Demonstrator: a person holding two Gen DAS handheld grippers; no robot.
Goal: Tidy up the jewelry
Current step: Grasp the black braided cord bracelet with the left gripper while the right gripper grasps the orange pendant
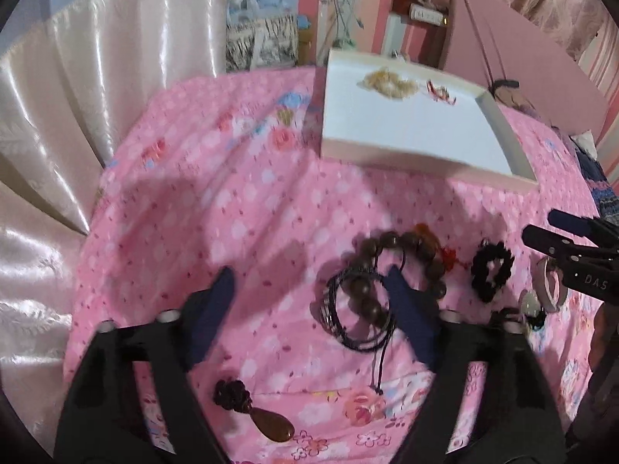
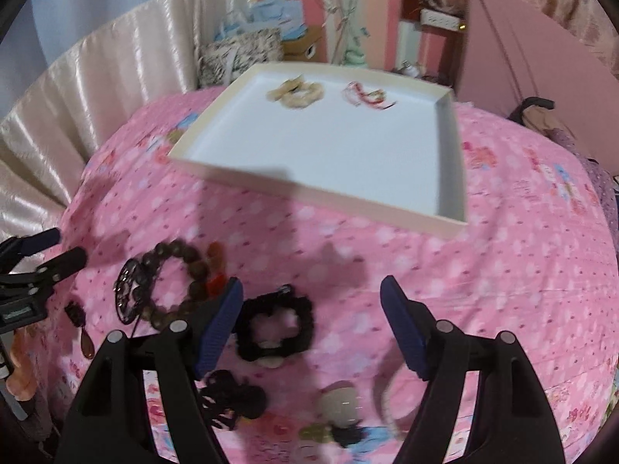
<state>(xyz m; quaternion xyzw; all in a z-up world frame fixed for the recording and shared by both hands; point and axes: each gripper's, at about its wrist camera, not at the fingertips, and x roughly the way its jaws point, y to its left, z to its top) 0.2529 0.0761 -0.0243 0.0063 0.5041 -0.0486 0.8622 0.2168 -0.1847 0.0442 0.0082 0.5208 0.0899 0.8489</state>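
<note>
**Jewelry sort: two pieces trayed, most still on the cloth**

Progress, judged from the layout: early. Shallow white rectangular tray (image 2: 450, 147) at the far side of the pink floral bedspread (image 1: 216, 201). Inside, at the far end: a pale cream beaded bracelet (image 2: 296, 92) and, just beside it, a thin red cord piece (image 2: 367, 96). Rest of the tray floor bare.

Left to move, all on the cloth nearer the cameras:
- dark brown wooden bead bracelet with orange-red tassel (image 1: 406, 255), overlapped by a black corded bracelet with small metal beads (image 1: 348, 309);
- black fuzzy scrunchie-like ring (image 2: 274, 324);
- amber-brown teardrop pendant on a dark knot (image 1: 255, 413);
- black tasselled piece (image 2: 232, 398), round pale stone piece (image 2: 340, 406), thin pale bangle (image 2: 390, 398), all blurred, identity uncertain.

Tongs: left gripper (image 1: 309, 301) spread wide, nothing pinched, right finger over the bead and cord bracelets. Right gripper (image 2: 311, 309) also spread, empty, black ring just inside its left finger.

View differences: left wrist shows the teardrop pendant large and close; in the right wrist it sits small at the left edge. Right wrist alone shows the tray's full floor and the tasselled piece clearly. Each view catches the other gripper at its border.
</note>
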